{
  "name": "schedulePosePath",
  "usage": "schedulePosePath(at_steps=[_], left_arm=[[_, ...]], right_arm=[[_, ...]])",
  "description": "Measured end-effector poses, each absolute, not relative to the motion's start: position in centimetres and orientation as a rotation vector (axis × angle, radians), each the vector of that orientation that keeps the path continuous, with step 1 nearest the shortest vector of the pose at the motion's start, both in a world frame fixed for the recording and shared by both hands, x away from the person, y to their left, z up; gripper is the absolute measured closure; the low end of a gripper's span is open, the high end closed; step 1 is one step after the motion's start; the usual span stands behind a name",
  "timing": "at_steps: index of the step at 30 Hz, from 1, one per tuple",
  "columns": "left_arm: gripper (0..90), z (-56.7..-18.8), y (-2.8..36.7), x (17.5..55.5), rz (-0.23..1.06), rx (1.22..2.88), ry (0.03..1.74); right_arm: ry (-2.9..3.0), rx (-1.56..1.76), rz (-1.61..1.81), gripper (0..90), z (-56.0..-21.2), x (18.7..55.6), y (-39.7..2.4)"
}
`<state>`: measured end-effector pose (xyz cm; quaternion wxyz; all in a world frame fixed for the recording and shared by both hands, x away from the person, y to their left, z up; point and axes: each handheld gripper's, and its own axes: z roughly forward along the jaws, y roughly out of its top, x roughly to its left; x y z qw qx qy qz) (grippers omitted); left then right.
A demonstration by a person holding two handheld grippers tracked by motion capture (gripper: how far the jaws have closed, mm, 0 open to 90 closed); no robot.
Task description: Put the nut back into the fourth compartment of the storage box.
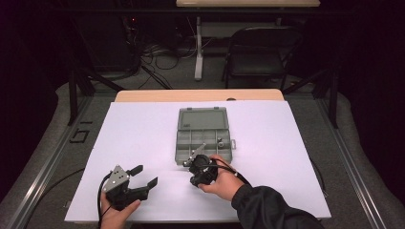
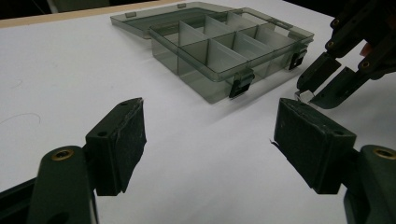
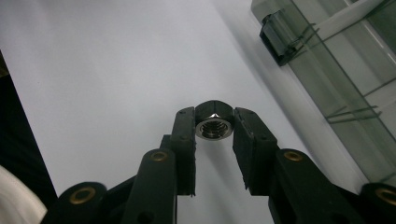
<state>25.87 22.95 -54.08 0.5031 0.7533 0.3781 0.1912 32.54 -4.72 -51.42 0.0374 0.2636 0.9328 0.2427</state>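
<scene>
The right gripper (image 3: 214, 128) is pinching a small shiny steel hex nut (image 3: 214, 127) between its two black jaws, hovering just in front of the near wall of the open smoky-grey translucent plastic organiser box (image 1: 203, 140), beside one of the box's front latches (image 3: 276, 36). The left gripper (image 1: 143, 175) is resting well to the left on the white table sheet (image 1: 143, 129) with its jaws spread wide and nothing between them. Inside the box, thin dividers are splitting it into compartments, and a black folding chair (image 1: 260, 52) is standing beyond the table.
</scene>
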Motion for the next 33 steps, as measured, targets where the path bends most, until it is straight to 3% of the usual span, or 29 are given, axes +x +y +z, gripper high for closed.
schedulePosePath(at_steps=[22,33], left_arm=[[24.9,-54.1,22.9,25.9,0.459,1.822,0.909],[24.9,-54.1,22.9,26.0,0.456,1.822,0.910]], right_arm=[[2.738,0.866,0.734,70.3,-46.6,35.4,-8.1],[2.599,1.035,0.666,70.2,-46.2,40.3,-11.0]])
